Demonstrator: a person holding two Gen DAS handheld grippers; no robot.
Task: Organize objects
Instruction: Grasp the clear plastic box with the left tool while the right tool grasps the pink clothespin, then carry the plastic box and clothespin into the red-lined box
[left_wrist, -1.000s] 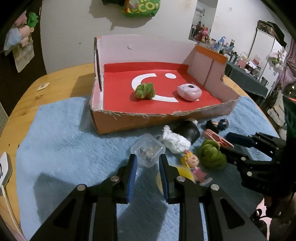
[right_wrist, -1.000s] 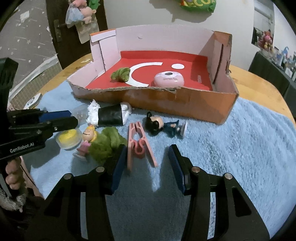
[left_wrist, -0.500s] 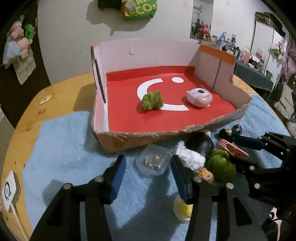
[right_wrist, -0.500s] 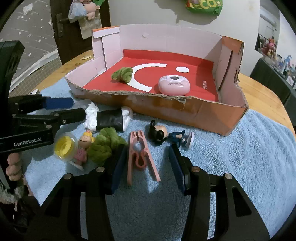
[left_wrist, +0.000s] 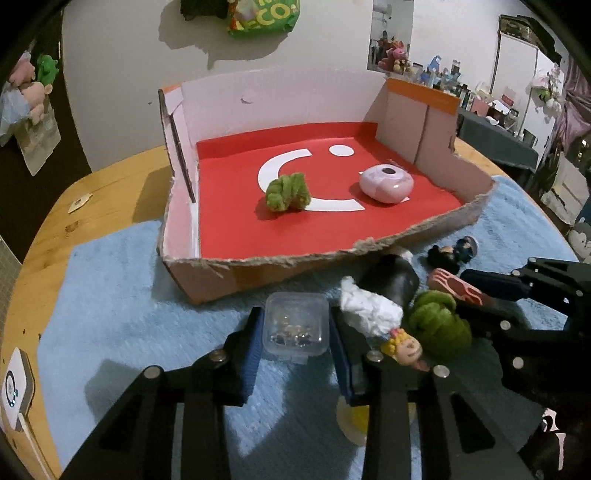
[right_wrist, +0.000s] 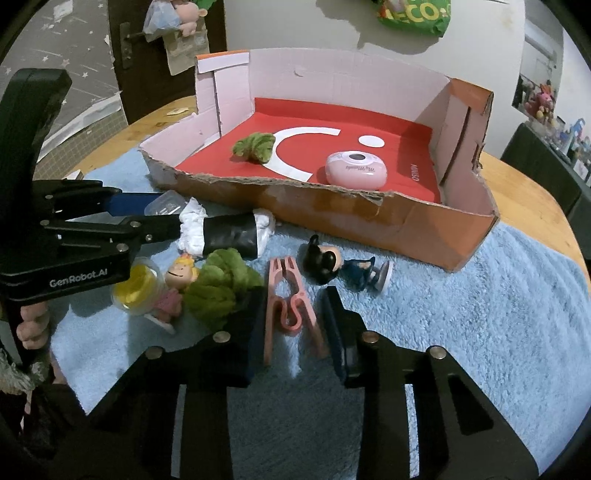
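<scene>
A small clear plastic box (left_wrist: 295, 310) of metal bits sits on the blue towel (left_wrist: 122, 295) between the pads of my left gripper (left_wrist: 296, 334). Its jaws are closing and the pads touch both sides of the box. My right gripper (right_wrist: 294, 301) is shut on a pink clothes peg (right_wrist: 275, 273) that lies flat on the towel. The cardboard tray (left_wrist: 258, 273) with a red floor holds a green fuzzy ball (left_wrist: 288, 192) and a pink round case (left_wrist: 386, 183).
Loose on the towel lie a black-and-white roll (right_wrist: 229, 236), a green fuzzy clump (right_wrist: 218, 288), a blond doll (right_wrist: 177, 277), a yellow-lidded cup (right_wrist: 135, 291) and a dark-haired figurine (right_wrist: 332, 262). The tray's torn front wall stands just behind them. A round wooden table (left_wrist: 110, 192) lies beneath.
My left jaws opened wide, slid forward around the clear box, then narrowed onto it. My right jaws closed in on the pink peg. Neither hand shifted much.
</scene>
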